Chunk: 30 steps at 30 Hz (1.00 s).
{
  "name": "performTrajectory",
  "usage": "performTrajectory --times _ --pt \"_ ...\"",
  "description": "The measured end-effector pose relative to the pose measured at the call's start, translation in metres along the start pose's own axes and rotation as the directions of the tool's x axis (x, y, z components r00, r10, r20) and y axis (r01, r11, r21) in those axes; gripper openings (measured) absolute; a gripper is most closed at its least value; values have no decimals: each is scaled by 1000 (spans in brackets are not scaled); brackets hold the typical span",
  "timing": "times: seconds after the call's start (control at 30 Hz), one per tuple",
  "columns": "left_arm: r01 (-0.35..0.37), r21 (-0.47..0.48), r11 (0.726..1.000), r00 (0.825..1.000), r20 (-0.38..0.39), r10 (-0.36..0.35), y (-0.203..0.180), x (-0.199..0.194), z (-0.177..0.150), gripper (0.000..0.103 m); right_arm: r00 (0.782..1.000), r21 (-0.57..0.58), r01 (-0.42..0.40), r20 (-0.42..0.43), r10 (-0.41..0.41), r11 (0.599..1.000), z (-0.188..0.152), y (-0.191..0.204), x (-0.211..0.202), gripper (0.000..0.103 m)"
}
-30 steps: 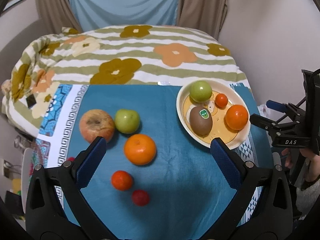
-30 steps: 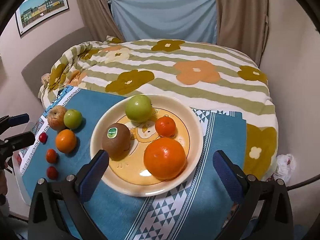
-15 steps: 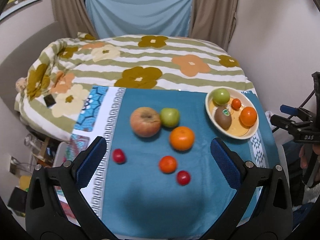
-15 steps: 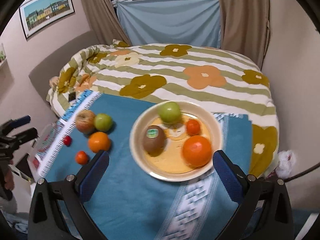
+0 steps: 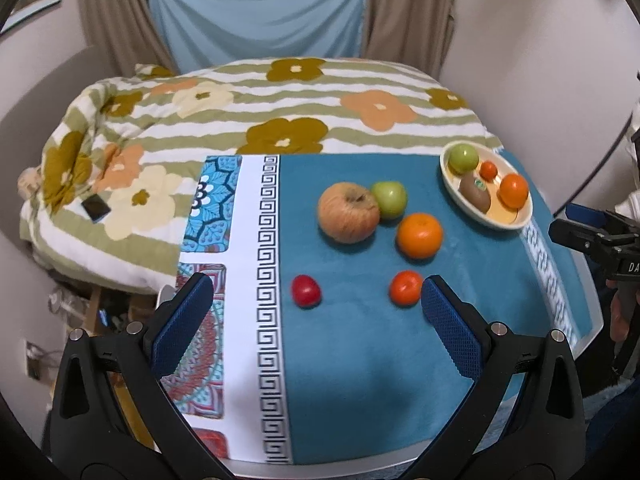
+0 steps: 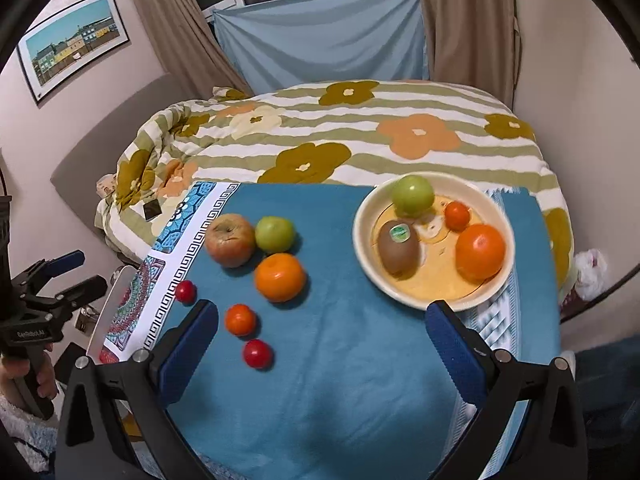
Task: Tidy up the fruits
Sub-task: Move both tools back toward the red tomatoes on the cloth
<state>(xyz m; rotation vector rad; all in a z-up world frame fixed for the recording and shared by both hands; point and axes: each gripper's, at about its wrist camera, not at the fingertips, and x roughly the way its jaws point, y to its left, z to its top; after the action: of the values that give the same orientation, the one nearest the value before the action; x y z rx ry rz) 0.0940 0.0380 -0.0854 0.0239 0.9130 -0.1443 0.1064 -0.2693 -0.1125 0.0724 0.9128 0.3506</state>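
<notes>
A cream plate (image 6: 362,248) on the teal cloth holds a green apple (image 6: 413,195), a kiwi (image 6: 399,246), a small tangerine (image 6: 457,216) and an orange (image 6: 480,252). Loose on the cloth to its left lie a blotchy apple (image 6: 230,240), a green apple (image 6: 275,233), an orange (image 6: 280,277), a small tangerine (image 6: 240,319) and two red tomatoes (image 6: 258,353). My right gripper (image 6: 322,340) hovers open above the cloth's near side. My left gripper (image 5: 316,320) is open too, above one tomato (image 5: 305,290) and beside the tangerine (image 5: 405,288); the plate (image 5: 516,222) is far right.
The cloth covers a small table (image 5: 360,468) set against a bed with a flowered striped blanket (image 5: 280,120). A dark phone (image 5: 96,208) lies on the blanket at the left. Walls close in on the right, and clutter sits on the floor at the left.
Both grippers have drawn back and up from the table, so more of the cloth shows. The left view has swung left. No fruit has moved.
</notes>
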Motion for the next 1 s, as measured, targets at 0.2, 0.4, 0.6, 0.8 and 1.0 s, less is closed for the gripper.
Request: performTrajectory --times 0.2,0.4,0.6,0.8,1.0 --pt "49 95 994 998 -31 -47 19 24 -10 103 998 1 61 -11 -61 998 -16 27 18 103" --pt "99 226 969 994 -70 -85 25 59 -20 96 998 37 61 -29 -60 997 -31 50 48 103" --pt "164 320 933 985 -109 -135 21 94 -30 81 994 -9 108 -34 -108 994 -40 74 74 98" --pt "195 351 916 979 -125 -161 19 119 -32 79 992 -37 113 -54 -114 993 -40 87 99 89" --pt "215 359 908 972 -171 -163 16 138 -34 62 992 -39 109 -63 -111 993 -42 88 113 82"
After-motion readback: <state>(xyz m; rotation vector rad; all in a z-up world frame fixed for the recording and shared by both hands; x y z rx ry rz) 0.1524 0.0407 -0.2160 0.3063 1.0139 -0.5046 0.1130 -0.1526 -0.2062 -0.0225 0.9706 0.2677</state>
